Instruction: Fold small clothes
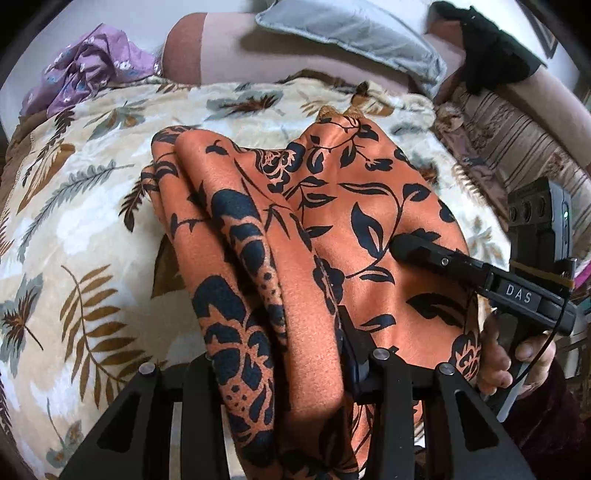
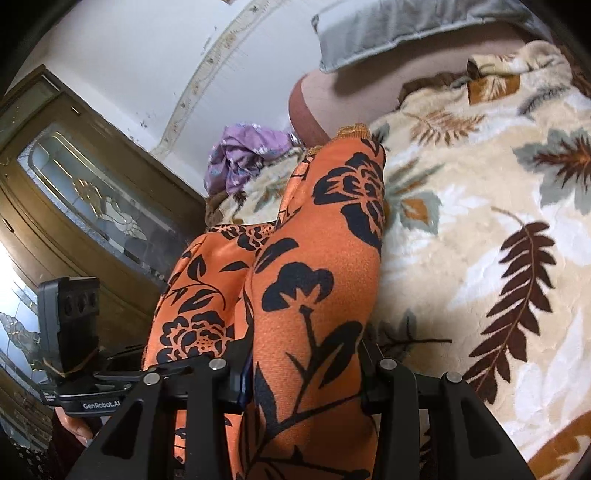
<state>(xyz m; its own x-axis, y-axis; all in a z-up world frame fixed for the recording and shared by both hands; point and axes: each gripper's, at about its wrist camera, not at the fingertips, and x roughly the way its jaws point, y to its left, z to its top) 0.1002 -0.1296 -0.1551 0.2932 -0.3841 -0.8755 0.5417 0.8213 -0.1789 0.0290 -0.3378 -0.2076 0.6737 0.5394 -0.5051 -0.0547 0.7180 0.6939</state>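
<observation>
An orange garment with a black flower print [image 1: 332, 206] lies bunched in long folds on the leaf-patterned blanket [image 1: 81, 206]. It drapes over my left gripper [image 1: 291, 373], which is shut on a thick fold of it; the fingers are hidden under the cloth. In the left wrist view the right gripper's finger [image 1: 413, 247] rests on the garment from the right. In the right wrist view the garment [image 2: 317, 280] runs between the fingers of my right gripper [image 2: 303, 373], which is shut on it.
A crumpled purple garment [image 1: 92, 62] lies at the blanket's far left. A grey pillow [image 1: 354, 33] and a brown bolster [image 1: 229, 48] lie at the head. A black cloth [image 1: 487, 48] hangs far right. A wooden glass-panel door [image 2: 85, 206] stands beside the bed.
</observation>
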